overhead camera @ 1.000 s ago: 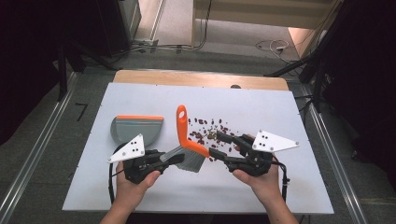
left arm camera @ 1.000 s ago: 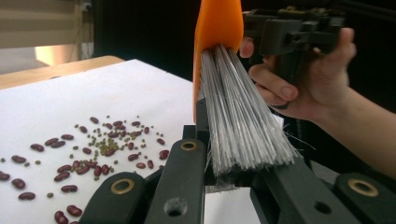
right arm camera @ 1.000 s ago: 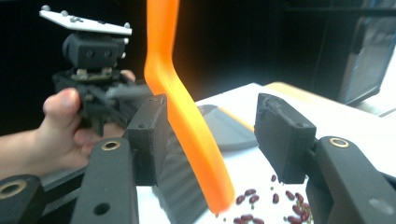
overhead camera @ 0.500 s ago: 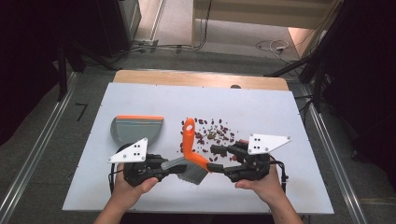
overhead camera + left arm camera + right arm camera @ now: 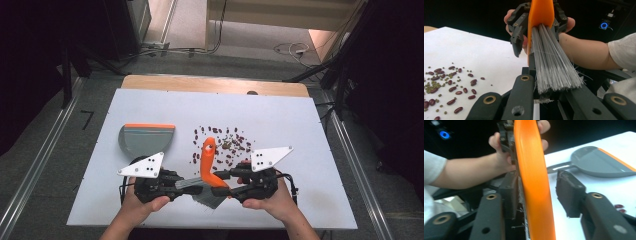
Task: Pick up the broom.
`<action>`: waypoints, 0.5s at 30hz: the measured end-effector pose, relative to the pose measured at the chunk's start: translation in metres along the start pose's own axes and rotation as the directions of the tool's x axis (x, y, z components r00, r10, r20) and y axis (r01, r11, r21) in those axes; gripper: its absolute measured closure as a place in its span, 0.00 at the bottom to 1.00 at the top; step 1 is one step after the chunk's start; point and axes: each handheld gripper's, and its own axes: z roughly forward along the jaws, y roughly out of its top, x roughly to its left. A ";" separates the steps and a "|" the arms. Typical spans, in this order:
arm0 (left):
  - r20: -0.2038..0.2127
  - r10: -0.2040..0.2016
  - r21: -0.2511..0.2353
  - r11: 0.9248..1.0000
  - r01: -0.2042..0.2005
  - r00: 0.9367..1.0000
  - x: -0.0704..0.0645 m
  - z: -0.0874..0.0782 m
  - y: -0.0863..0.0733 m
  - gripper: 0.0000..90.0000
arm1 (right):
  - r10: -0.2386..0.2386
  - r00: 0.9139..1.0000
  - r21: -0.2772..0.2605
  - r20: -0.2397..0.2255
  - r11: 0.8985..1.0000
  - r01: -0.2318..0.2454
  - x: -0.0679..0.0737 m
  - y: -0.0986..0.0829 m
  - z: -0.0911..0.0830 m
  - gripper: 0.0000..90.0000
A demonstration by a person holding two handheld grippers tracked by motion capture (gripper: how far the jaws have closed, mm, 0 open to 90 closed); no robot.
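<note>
Left gripper (image 5: 544, 95) pinches the brush (image 5: 209, 170) bristles; right gripper (image 5: 536, 202) gapes around its handle. High view adds the dustpan (image 5: 146, 140).

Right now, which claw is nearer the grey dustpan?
Left. The left claw sits just below the dustpan, on the same side of the table. The right claw is farther off, across the orange brush, by the scattered beans.

Nothing readable anywhere — no labels, brands or numbers on the brush (image 5: 209, 162), dustpan (image 5: 146, 140) or table (image 5: 300, 120).
</note>
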 end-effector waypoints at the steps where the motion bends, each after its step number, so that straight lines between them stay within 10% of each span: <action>1: 0.005 0.000 0.002 1.000 0.000 1.000 0.000 0.000 0.000 0.96 | 0.001 1.000 0.009 -0.004 1.000 -0.001 0.000 0.000 0.001 0.63; 15: 0.017 -0.021 0.013 1.000 0.021 1.000 0.002 0.001 -0.001 0.96 | 0.001 0.999 0.018 -0.051 1.000 0.000 -0.002 -0.004 0.003 0.75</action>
